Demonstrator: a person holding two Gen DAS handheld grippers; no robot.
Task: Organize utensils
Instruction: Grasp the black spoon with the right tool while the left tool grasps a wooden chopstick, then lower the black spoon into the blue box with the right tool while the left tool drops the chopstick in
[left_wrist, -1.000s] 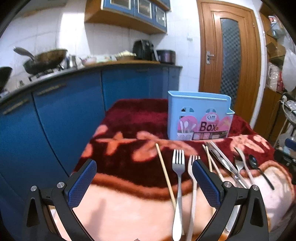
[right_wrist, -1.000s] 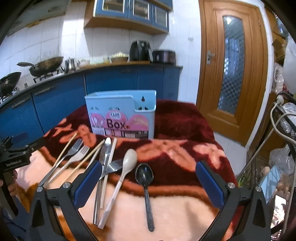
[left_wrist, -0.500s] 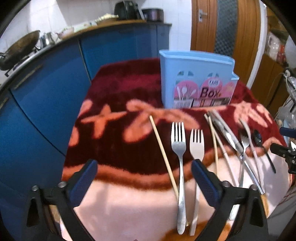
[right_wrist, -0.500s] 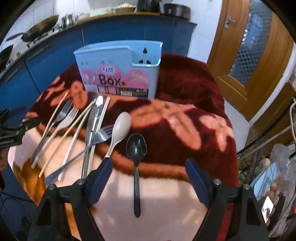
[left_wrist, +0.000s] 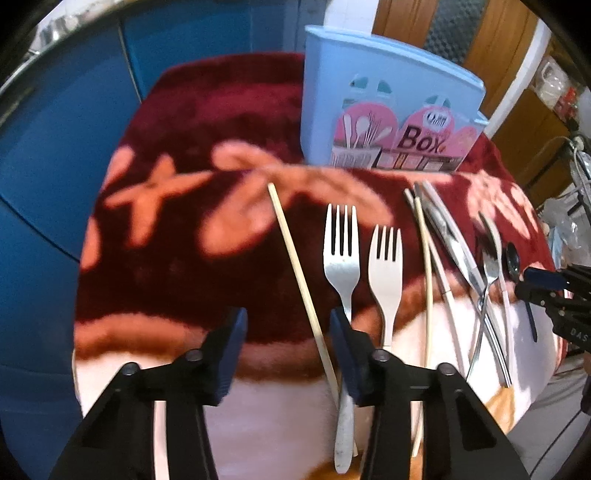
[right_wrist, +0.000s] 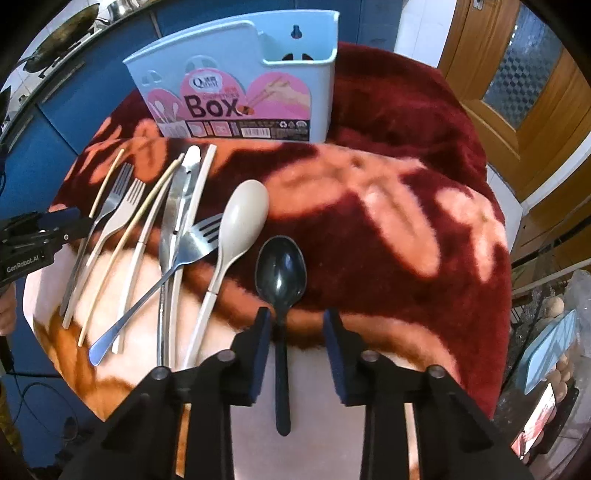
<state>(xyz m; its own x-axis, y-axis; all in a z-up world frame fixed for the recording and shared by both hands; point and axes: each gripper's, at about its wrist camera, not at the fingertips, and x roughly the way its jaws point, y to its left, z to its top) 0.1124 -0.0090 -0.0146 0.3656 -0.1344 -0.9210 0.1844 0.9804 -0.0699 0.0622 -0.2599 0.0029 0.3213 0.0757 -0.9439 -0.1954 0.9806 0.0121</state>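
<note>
A light blue utensil box (left_wrist: 384, 110) (right_wrist: 243, 81) stands at the back of the red flowered blanket (left_wrist: 192, 236). Utensils lie in a row before it. My left gripper (left_wrist: 288, 332) is open low over the blanket; a wooden chopstick (left_wrist: 299, 277) runs between its fingers, and a steel fork (left_wrist: 341, 258) lies by the right finger. My right gripper (right_wrist: 297, 328) is open around the handle of a black spoon (right_wrist: 281, 273). A beige spoon (right_wrist: 240, 229), more forks, knives (right_wrist: 177, 206) and chopsticks lie to its left.
Blue kitchen cabinets (left_wrist: 55, 147) stand left of the table. A wooden door (right_wrist: 517, 74) is at the back right. Wire racks and bags (right_wrist: 554, 350) crowd the right side. The blanket's front edge drops off just below both grippers.
Both grippers have dropped and moved in towards the utensils and their jaws have narrowed. The left now straddles the chopstick, the right the black spoon's handle.
</note>
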